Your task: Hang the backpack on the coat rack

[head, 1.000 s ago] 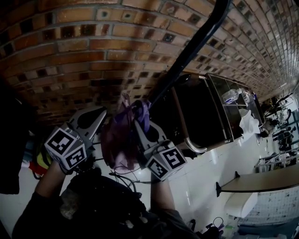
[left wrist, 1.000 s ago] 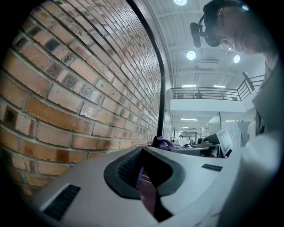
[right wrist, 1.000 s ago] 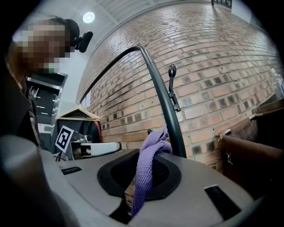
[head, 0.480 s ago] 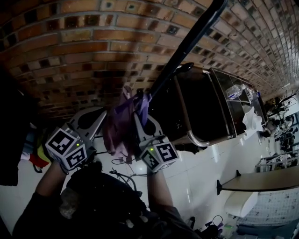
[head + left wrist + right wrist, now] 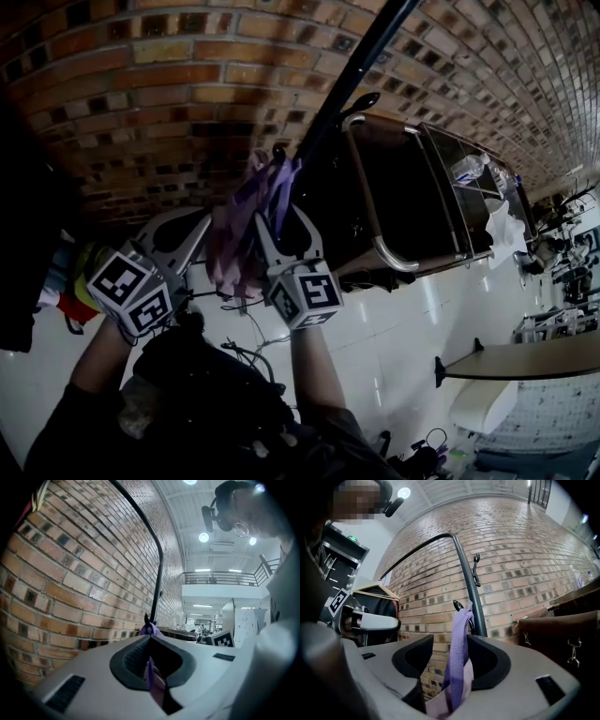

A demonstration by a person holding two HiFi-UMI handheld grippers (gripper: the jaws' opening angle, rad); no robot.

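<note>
handling: backpack looks light, soft and limp; best taken by its strap | place: strap looped on coat rack hook | left gripper pinched on backpack fabric | right gripper jaws opening, strap loose between | right gripper view alone shows the hook; head view shows the bag's body between both grippers

My head view is dim and murky; in my left gripper view ceiling lamps glare white (fisheye bends every edge).

Wall close behind the pole; cabinet blocks its right, hung clothes its left; room only in front.
</note>
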